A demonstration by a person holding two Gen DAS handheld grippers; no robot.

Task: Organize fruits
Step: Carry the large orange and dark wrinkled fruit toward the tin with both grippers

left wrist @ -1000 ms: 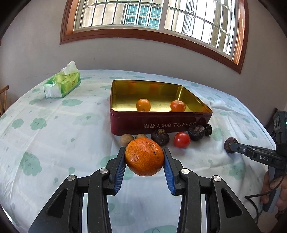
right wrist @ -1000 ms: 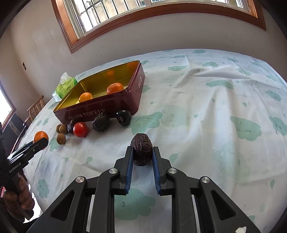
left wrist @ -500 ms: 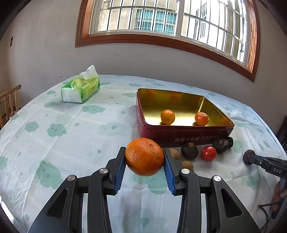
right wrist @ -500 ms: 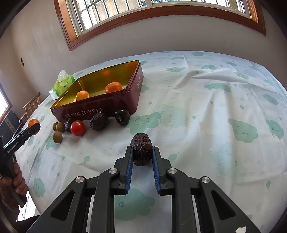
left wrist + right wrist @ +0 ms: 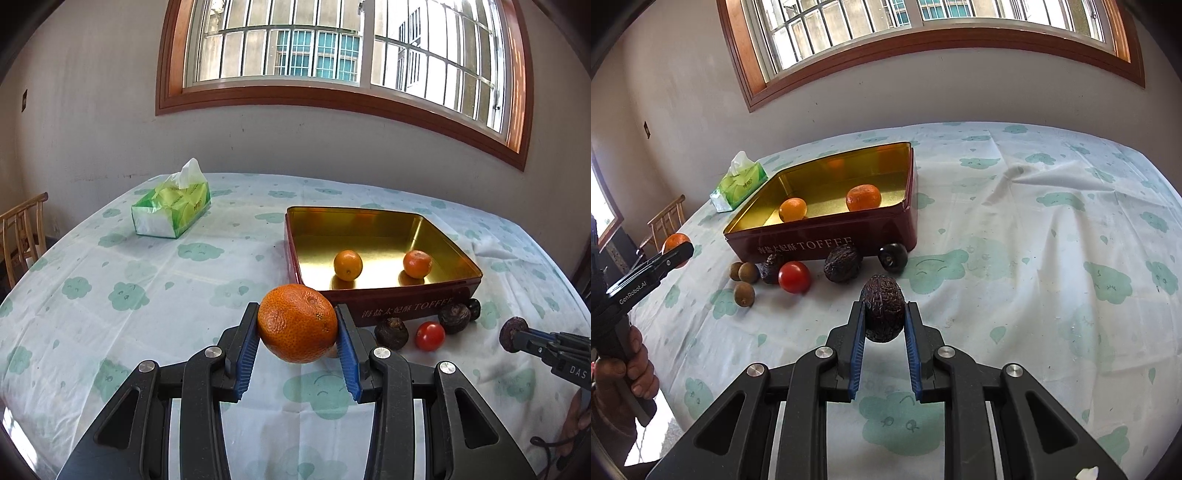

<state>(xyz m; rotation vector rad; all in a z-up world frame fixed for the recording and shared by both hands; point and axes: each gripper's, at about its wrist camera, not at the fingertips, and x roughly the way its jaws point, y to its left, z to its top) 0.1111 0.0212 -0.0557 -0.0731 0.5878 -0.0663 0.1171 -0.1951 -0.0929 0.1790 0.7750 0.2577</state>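
Left gripper (image 5: 297, 332) clamped on a big orange (image 5: 297, 323), above the table (image 5: 110, 280) before the tin's (image 5: 406, 312) front wall. Right gripper (image 5: 884, 325) pinching a dark wrinkled fruit (image 5: 883, 313), off the tin's right front corner.

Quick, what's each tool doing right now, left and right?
Left tool: closed on the orange, held off the table.
Right tool: closed on a dark wrinkled fruit, also held off the table.
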